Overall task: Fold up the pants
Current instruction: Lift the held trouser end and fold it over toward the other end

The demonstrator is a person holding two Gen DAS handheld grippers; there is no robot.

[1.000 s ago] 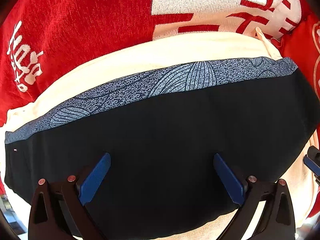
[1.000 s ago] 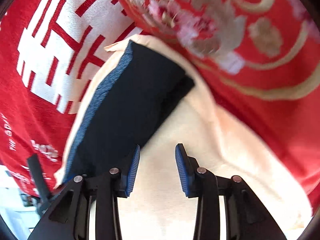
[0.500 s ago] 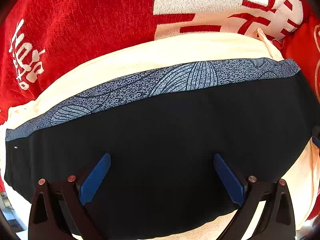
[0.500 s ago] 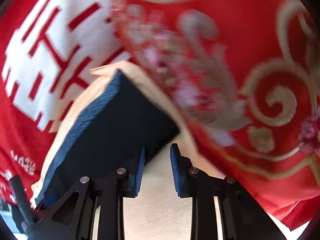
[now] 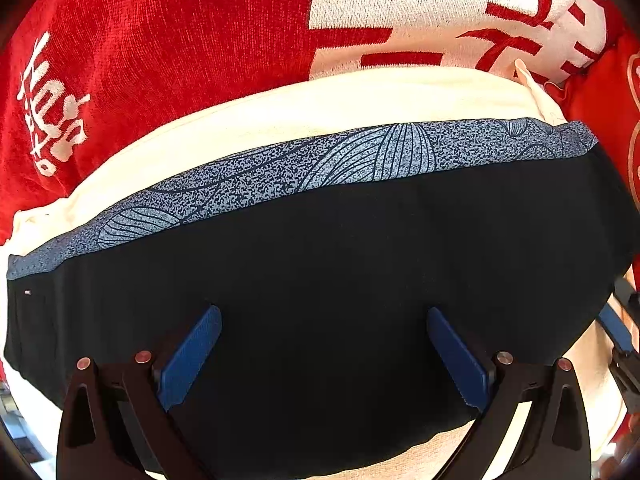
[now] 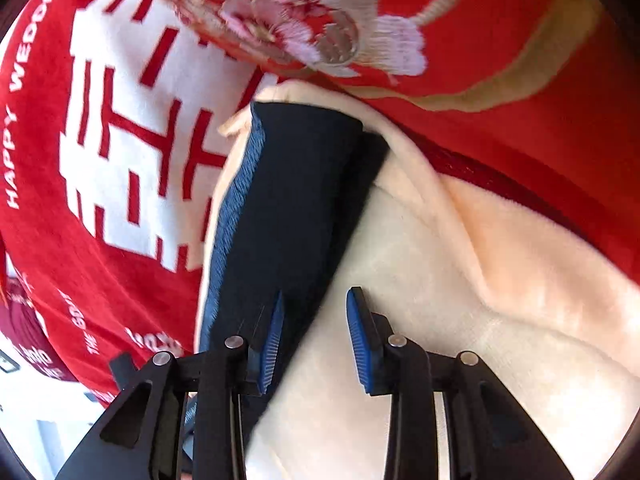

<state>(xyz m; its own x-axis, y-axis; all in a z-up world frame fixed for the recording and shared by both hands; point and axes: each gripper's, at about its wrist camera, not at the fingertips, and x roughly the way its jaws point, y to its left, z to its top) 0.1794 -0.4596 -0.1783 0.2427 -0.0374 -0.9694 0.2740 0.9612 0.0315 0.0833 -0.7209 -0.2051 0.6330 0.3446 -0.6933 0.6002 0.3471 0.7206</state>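
On cream cloth [image 5: 304, 112], one pants [image 5: 340, 280].

A cream blanket [image 5: 280, 120] lies on a red towel [image 5: 180, 40]. The towel has a big white patch with red strokes [image 6: 132, 140] beside the blanket's far edge, and white letters [image 5: 52, 108] near the blanket's left end. A red embroidered cushion [image 6: 460, 32], with pink flowers and a gold band, touches the blanket's right side.

Dark navy pants [image 5: 340, 280] with a speckled blue leaf-patterned waistband [image 5: 320, 168], cream blanket [image 6: 460, 300], red-and-white towel [image 5: 160, 40].
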